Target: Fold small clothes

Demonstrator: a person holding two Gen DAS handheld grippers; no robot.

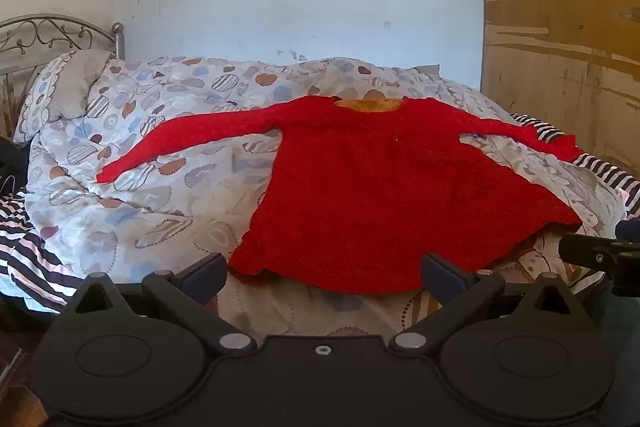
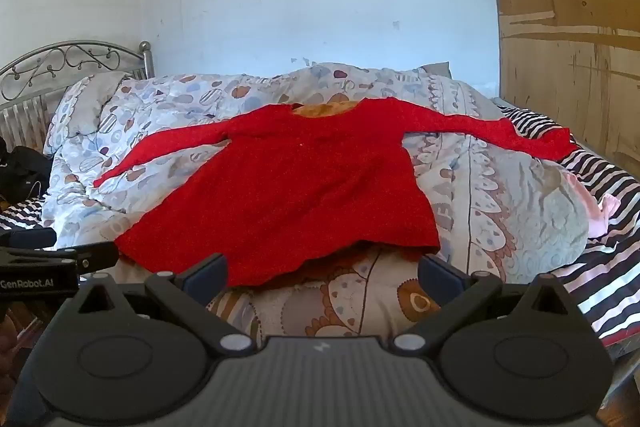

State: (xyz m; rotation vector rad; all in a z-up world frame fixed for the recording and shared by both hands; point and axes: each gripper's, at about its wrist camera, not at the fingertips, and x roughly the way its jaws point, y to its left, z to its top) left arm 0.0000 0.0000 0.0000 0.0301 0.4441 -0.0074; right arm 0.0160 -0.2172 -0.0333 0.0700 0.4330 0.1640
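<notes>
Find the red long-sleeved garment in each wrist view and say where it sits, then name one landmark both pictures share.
Left wrist view: the red garment lies spread flat right of centre, its hem just beyond the open left gripper.
Right wrist view: the red garment lies left of centre, its hem near the open right gripper.
Shared landmark: the metal scrollwork headboard, upper left in both.

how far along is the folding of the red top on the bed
Done: the red long-sleeved top lies spread flat on the patterned duvet, both sleeves stretched out to the sides. In hand: nothing; the left tool and right tool hover open near its hem, gripping no fabric. Left: every fold, sleeves and body alike.
</notes>
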